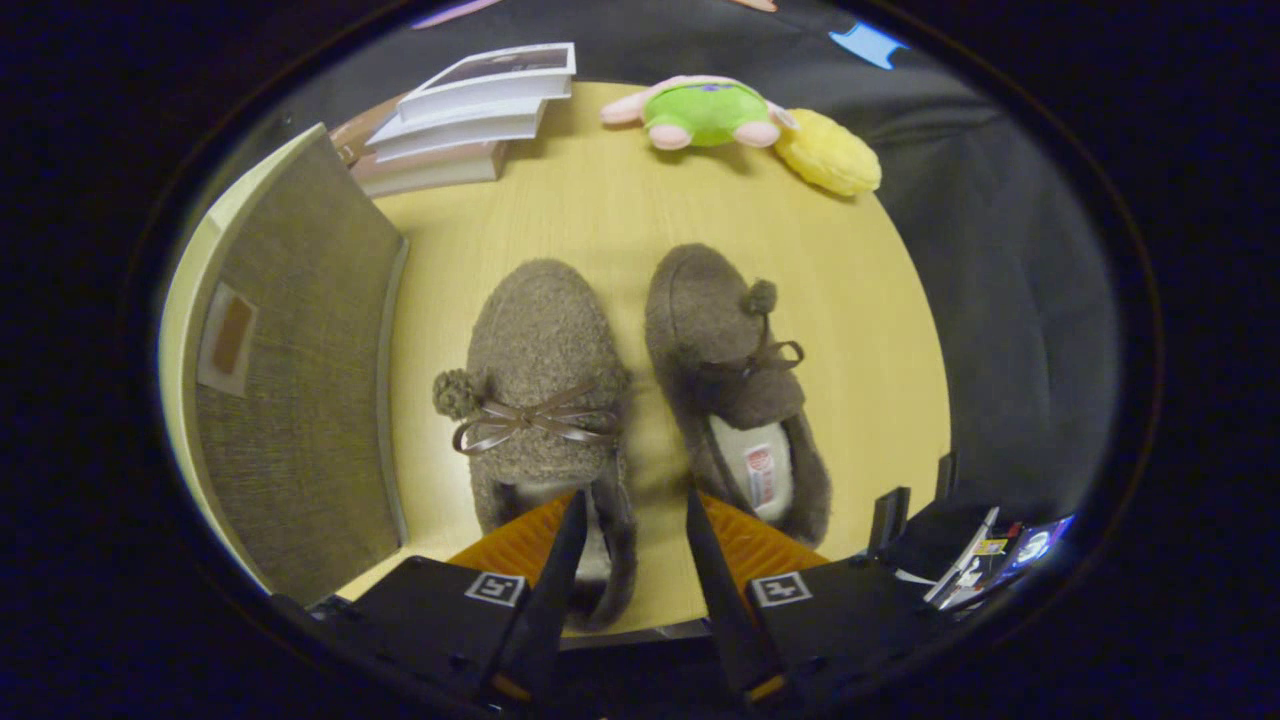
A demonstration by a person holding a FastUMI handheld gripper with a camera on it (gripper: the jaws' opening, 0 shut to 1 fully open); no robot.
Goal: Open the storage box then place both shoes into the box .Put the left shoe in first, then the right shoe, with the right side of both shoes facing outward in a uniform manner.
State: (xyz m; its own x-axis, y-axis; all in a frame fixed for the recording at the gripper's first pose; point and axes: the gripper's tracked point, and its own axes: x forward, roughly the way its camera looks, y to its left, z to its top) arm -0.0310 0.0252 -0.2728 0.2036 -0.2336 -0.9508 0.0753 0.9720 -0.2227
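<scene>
On the left side of the wooden table [620, 220], the big fabric-covered storage box [300, 380] is standing with its lid closed, carrying a small label patch [228, 340] too blurred to read. Open tabletop is lying between the box and the two fuzzy brown shoes. The left shoe [545, 370] is sitting just ahead of the gripper [630, 520], its heel end between the spread fingers, which are gripping nothing. The right shoe [730, 380] is lying just beside it to the right, tilted, showing a printed insole tag [760, 475] that is illegible. Far off, a stack of books [470, 120] is resting behind the box, and a green plush toy [705, 112] is touching a yellow plush [828, 152] near the table's far edge.
</scene>
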